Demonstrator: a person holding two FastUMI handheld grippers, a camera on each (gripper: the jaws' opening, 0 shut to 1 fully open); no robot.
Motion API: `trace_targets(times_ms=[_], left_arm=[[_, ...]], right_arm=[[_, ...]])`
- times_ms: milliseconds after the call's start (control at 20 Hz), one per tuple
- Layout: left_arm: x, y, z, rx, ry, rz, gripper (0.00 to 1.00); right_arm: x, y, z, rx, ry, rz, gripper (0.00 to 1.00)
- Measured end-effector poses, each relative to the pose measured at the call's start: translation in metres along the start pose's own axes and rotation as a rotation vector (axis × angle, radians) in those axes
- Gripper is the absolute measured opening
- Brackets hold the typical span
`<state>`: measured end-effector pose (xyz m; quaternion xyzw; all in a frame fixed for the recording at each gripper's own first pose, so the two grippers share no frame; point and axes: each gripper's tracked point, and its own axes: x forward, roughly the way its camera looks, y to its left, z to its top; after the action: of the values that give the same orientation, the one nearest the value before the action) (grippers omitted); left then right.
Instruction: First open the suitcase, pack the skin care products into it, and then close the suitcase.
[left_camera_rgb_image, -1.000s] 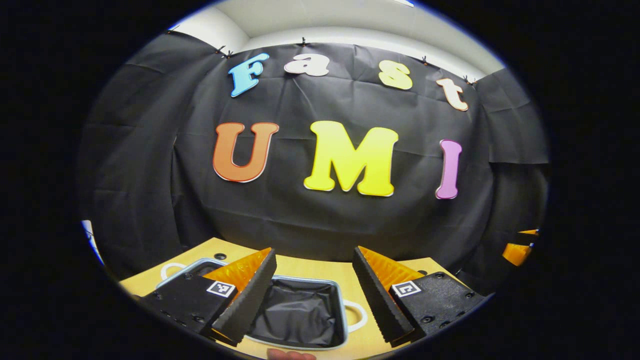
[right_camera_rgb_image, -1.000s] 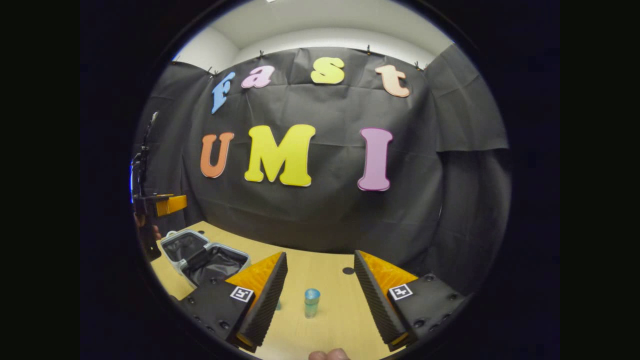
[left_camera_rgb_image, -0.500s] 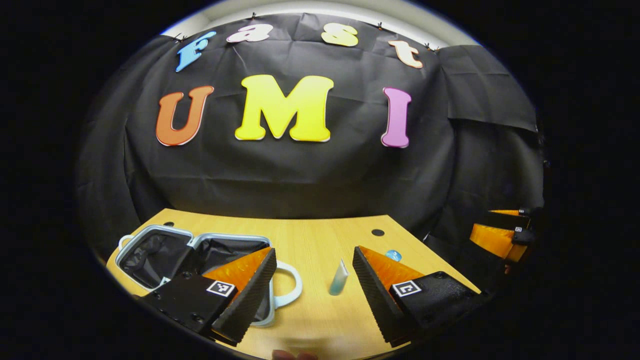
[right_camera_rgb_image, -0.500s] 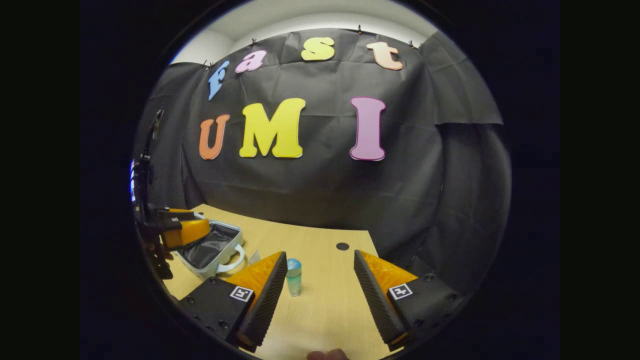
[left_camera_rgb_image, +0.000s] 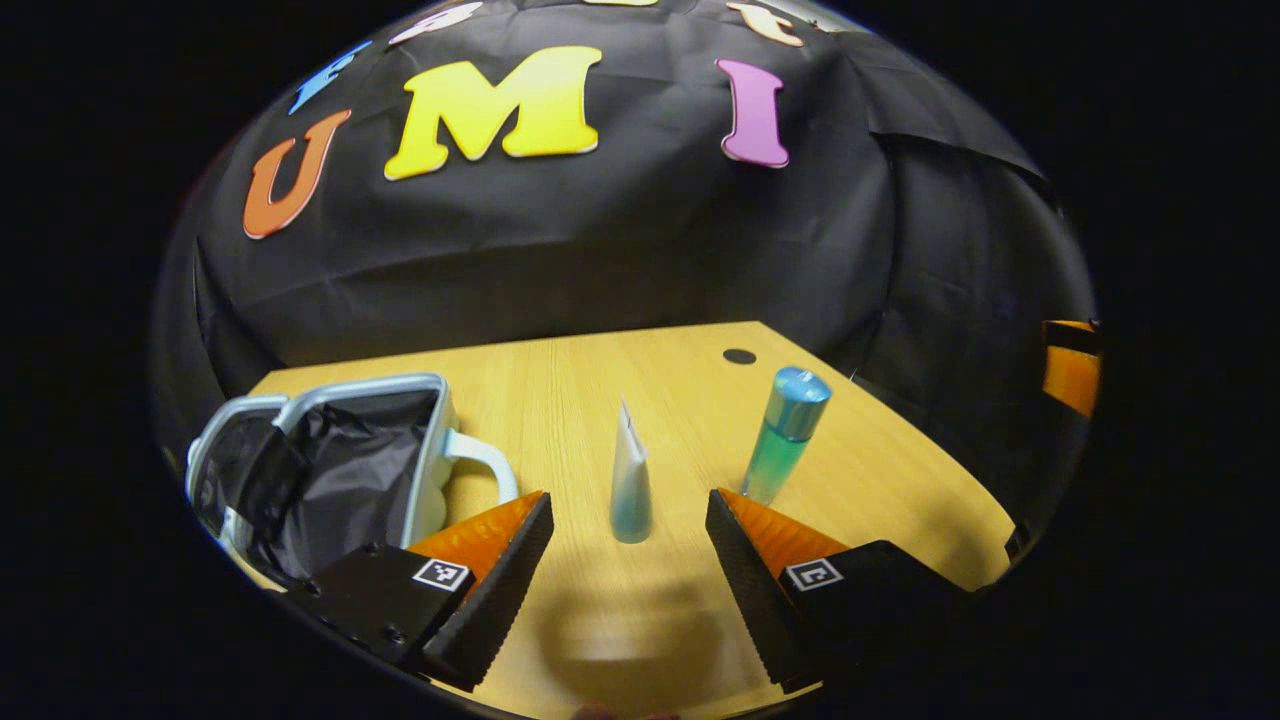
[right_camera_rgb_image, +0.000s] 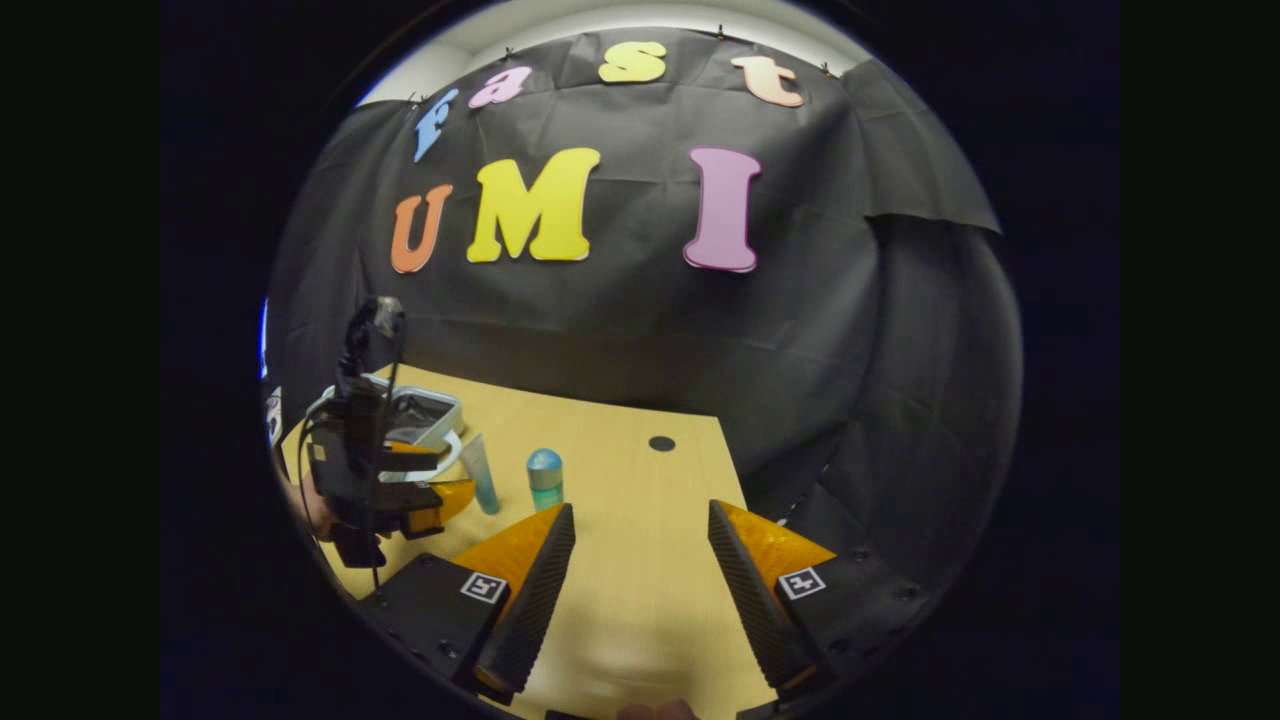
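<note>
The small suitcase lies open at the table's left, its black lining showing and its white handle toward the middle. A pale blue tube stands upright just beyond my left gripper, which is open, the tube centred ahead of the gap. A green bottle with a blue cap stands to the tube's right. In the right gripper view, my right gripper is open over bare table. The bottle, the tube, the suitcase and the hand-held left gripper lie to its left.
The wooden table has a dark round hole near its far edge, which meets the black cloth wall. An orange finger of the right gripper shows at the far right in the left gripper view.
My left gripper swung right from above the suitcase and dropped low in front of the tube. My right gripper tilted down and drifted right, so the bottle now sits left of its fingers.
</note>
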<state>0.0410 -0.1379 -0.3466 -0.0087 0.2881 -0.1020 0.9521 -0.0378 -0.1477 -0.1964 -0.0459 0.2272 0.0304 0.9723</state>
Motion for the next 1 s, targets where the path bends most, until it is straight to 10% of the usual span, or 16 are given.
trace_targets(times_ms=[550, 700, 1000], left_arm=[[0.063, -0.004, -0.029, 0.040, 0.098, -0.021, 0.88], [0.066, 0.001, -0.028, 0.052, 0.108, -0.016, 0.52], [0.026, 0.005, -0.014, -0.015, 0.128, -0.073, 0.39]], right_arm=[[-0.008, -0.024, -0.022, 0.005, 0.069, -0.079, 0.80], [-0.008, -0.016, -0.023, -0.005, 0.069, -0.063, 0.80], [0.023, 0.029, -0.043, 0.002, 0.113, 0.086, 0.80]])
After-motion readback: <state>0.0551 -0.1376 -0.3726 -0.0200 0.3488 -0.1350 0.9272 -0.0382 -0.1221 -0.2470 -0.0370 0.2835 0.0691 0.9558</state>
